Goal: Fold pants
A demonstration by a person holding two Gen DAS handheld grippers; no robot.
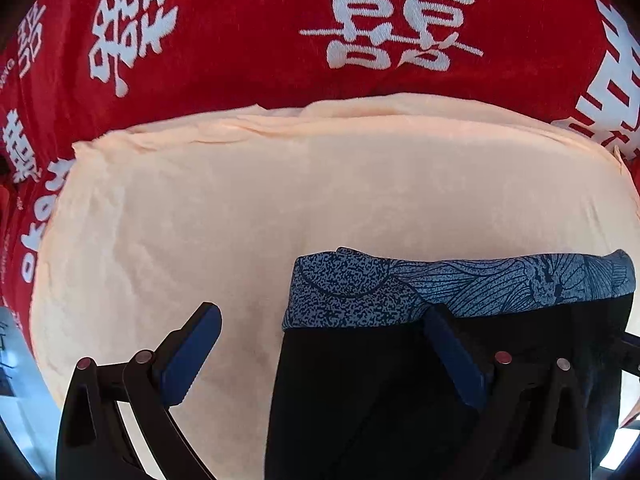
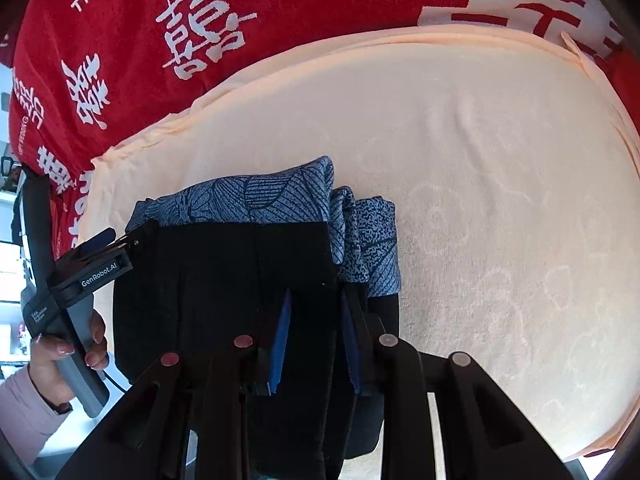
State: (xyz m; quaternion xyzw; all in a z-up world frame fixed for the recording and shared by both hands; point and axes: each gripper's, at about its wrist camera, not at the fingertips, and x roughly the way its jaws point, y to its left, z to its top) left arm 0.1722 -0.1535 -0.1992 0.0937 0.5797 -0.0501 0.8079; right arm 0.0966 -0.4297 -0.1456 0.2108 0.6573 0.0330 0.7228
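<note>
Left wrist: left gripper (image 1: 322,354) gapes wide, holding nothing, one finger resting on the pants (image 1: 400,380), probably pinning the fold. Right wrist: right gripper (image 2: 318,344) looks pinched on a dark fold just ahead, bundle on the peach towel (image 2: 500,220).

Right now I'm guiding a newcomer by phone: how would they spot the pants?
Find the red blanket with white characters; a peach towel lies over it. On that towel sit the pants, a folded black bundle, the only dark item, with a blue leaf-print waistband.
</note>
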